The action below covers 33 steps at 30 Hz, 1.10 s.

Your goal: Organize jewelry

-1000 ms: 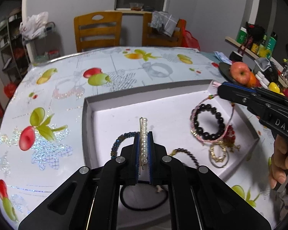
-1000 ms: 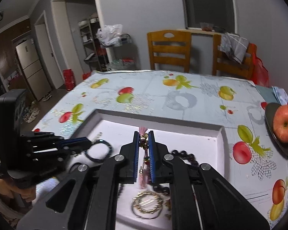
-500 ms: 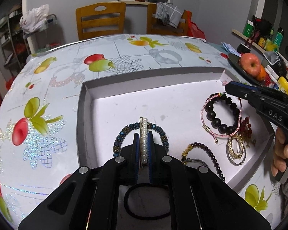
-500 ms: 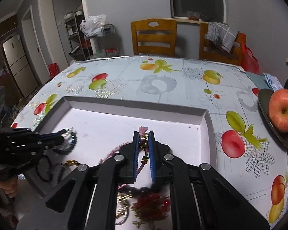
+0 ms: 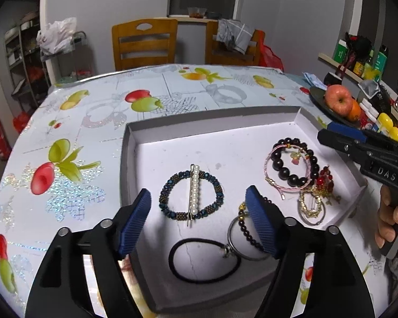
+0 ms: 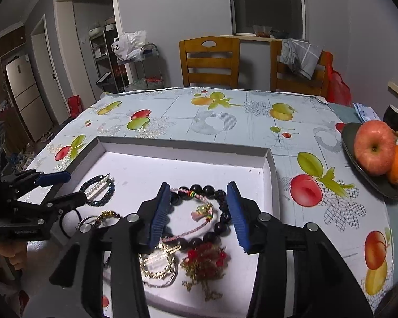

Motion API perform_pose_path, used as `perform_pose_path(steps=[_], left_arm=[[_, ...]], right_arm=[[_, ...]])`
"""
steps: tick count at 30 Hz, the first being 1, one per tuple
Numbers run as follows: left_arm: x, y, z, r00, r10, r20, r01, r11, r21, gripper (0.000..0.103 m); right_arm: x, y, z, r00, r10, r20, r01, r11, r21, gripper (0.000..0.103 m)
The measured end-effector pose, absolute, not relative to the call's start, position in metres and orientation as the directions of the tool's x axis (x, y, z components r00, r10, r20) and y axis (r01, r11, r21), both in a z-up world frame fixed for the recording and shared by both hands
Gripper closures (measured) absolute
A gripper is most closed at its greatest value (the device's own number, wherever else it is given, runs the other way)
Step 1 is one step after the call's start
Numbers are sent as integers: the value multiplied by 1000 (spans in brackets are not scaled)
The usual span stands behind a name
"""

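A white tray holds the jewelry. A pearl hair clip lies across a dark blue beaded bracelet in the tray's left half. My left gripper is open and empty just above them. A pink cord bracelet with a charm lies inside a dark bead bracelet at the right. My right gripper is open and empty over it. A black hair tie, a metal ring, gold chains and red beads lie near the tray's front.
The tray sits on a fruit-print tablecloth. A dark plate with an apple and an orange stands at the right. Two wooden chairs stand behind the table. Bottles fill a shelf at the far right.
Both grippers have opened. The left one let go of the pearl hair clip, now lying on the blue bracelet. The right one let go of the pink cord bracelet, now on the dark beads.
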<state>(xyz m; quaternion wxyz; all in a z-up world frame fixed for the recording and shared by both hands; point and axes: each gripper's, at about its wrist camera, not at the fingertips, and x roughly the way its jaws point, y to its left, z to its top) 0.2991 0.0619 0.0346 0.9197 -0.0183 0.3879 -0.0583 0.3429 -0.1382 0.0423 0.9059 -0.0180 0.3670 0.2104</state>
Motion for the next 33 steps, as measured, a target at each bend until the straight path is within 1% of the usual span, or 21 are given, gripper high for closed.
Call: perform_pose_path(steps=[3,4,5,6,7,11,13,15,18,19,21,24,28,33], left_arm=[[287,61,41,709,-118,-695,91,993,-76,20],[283,60,43,714,-120,-690,93,993,-77,19],[277,60,45,723,-126,-679,96,992,-82,16],[272,59,47,730,-129,-671,97,992,-85,12],[265,59,49,740,-130,-660,97,992,-87,11],[242,55,57,767,-130,-628,97,992,-87,10],[231,54,60,780,-129,-613,90,991,-94,9],[221,53,62,788,-131,-602,87,991,-102,8],[204,50,63,805,-123,-580,77,992,-103,6],[198,49,63,809,-123,-575,77,992,-104,6],[191,47,60,811,-119,-572,72,992,-104,6],[180,44,56,814,-107,-571,61,993,-100,5],[169,41,51,821,-105,-561,63,994,-93,5],[162,38,48,824,-100,-557,59,994,-91,5]], right_arm=[[332,-142,44,650,371,-663,-394,911,124,51],[329,-142,45,653,372,-660,-393,911,124,50],[323,-143,45,655,375,-657,-395,910,126,49],[317,-144,46,657,379,-651,-397,909,128,45],[310,-146,47,662,382,-645,-399,908,129,42],[286,-149,51,675,391,-626,-408,904,125,40],[275,-151,54,685,395,-613,-409,904,125,34],[261,-154,56,697,403,-593,-411,902,130,34],[242,-160,59,715,413,-565,-406,902,146,28],[235,-162,59,719,417,-556,-405,901,152,27],[224,-164,58,723,420,-548,-405,901,156,26],[211,-167,57,727,428,-537,-404,899,170,20],[196,-170,58,737,431,-521,-403,899,172,16],[180,-169,56,755,417,-506,-404,904,142,15]])
